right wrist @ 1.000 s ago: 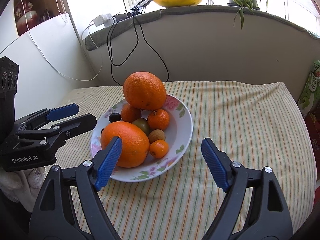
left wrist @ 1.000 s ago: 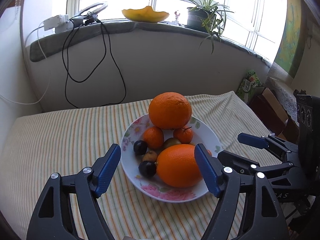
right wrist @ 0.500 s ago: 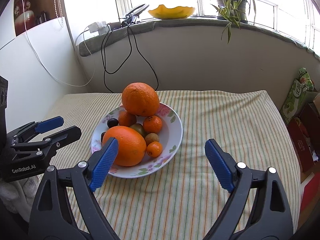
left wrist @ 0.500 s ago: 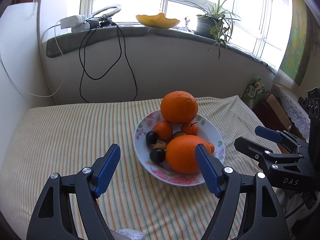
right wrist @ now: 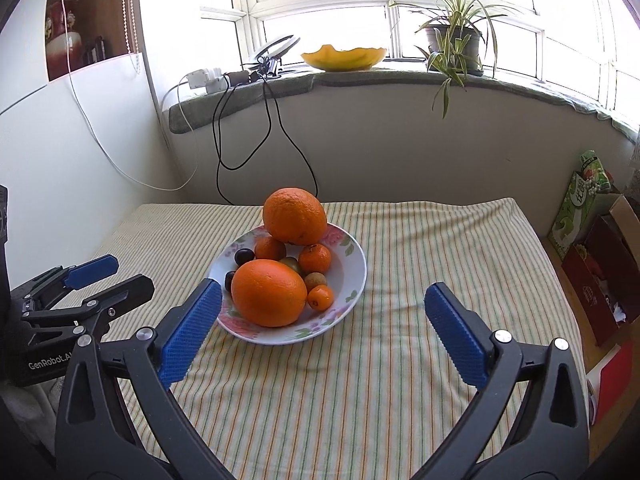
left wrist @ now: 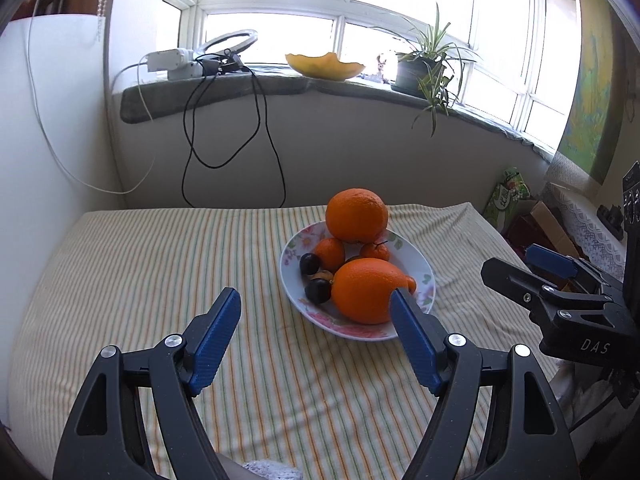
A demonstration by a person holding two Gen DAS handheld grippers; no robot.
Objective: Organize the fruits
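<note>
The left tool [left wrist: 314, 328] hangs over bare striped cloth on the worktop [left wrist: 140, 264], its jaws spread wide with nothing between them. Just right of it stands the flowered plate [left wrist: 422, 270] that carries all the fruit: one big orange [left wrist: 362, 296] at the near edge, another big orange [left wrist: 356, 215] at the far edge, with mandarins [left wrist: 329, 254], dark plums [left wrist: 309, 263] and a few smaller pieces crowded between them. Further right, the right tool [right wrist: 322, 320] is likewise spread wide and empty, hovering near the plate's right side without touching it. No fruit lies loose on the cloth, so the gathering looks finished; if any sorting by kind is wanted, none of it shows yet.
</note>
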